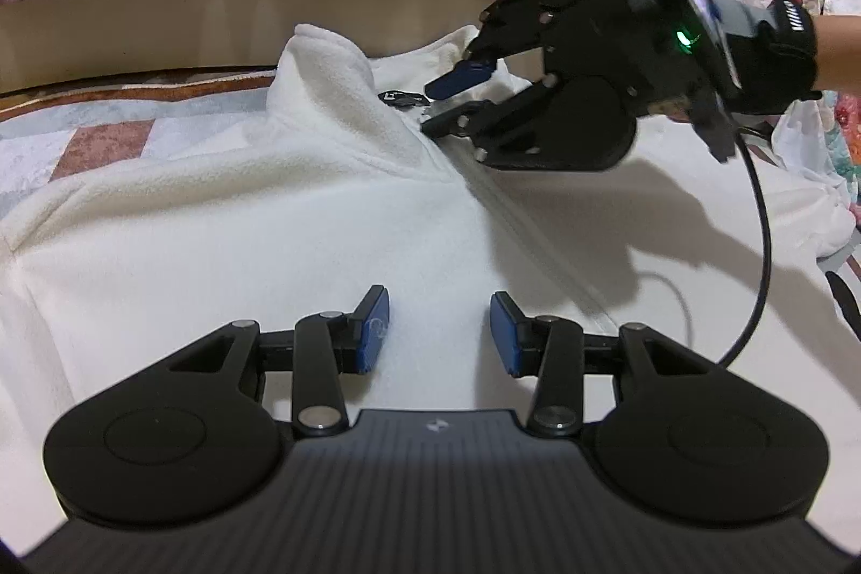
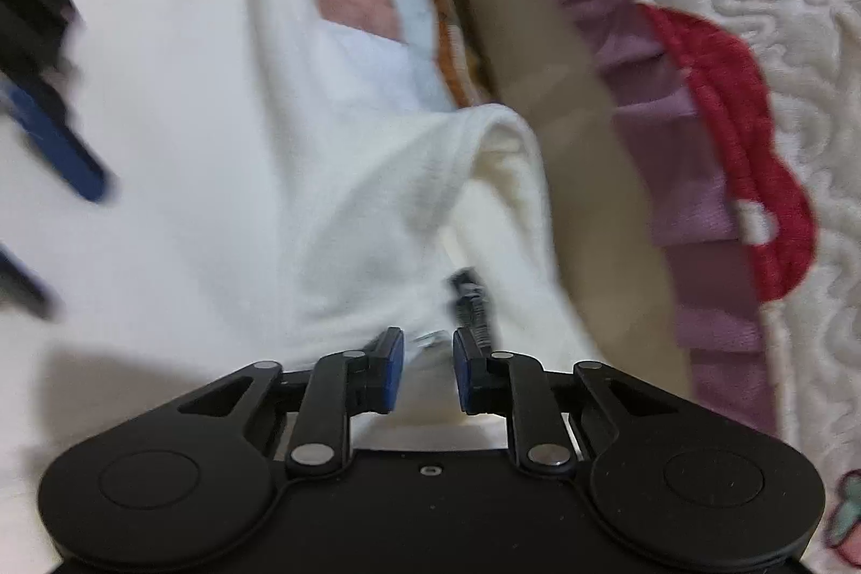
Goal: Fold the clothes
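On the bed, white fleece jacket (image 1: 269, 219) spread flat, left gripper (image 1: 438, 332) parted over it (empty), right gripper (image 2: 428, 372) seemingly unclenched at zipper pull (image 2: 430, 338).

Both grippers are matte black. The left gripper (image 1: 438, 332) has ribbed housing, round side discs, silver pivot screws and blue finger pads (image 1: 372, 329). The right gripper (image 1: 449, 100) shows a green light, a black cable (image 1: 761, 251) and a black wrist strap (image 1: 794, 41) with white lettering.
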